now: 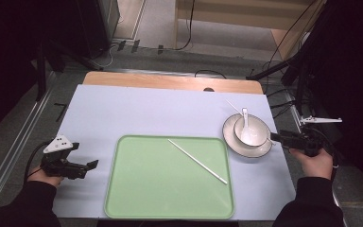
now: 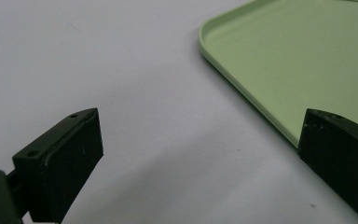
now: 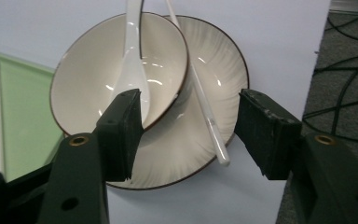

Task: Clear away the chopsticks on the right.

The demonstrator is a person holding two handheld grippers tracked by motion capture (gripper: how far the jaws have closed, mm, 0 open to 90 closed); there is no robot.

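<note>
At the right of the high view the right gripper [image 1: 279, 137] sits at the near rim of the plate [image 1: 231, 142], which carries a bowl [image 1: 260, 138] with a spoon [image 1: 246, 122] in it. In the right gripper view its jaws stand apart, clamping nothing, and bracket the end of a white chopstick [image 3: 205, 112] lying across the plate, probably because that chopstick is to join its mate [image 1: 198, 161] lying diagonally on the green tray [image 1: 123, 198] at centre. At lower left the left gripper [image 1: 93, 164] rests on the tablecloth [image 1: 146, 113] just beside the tray, jaws wide and empty, seemingly parked out of the way.
</note>
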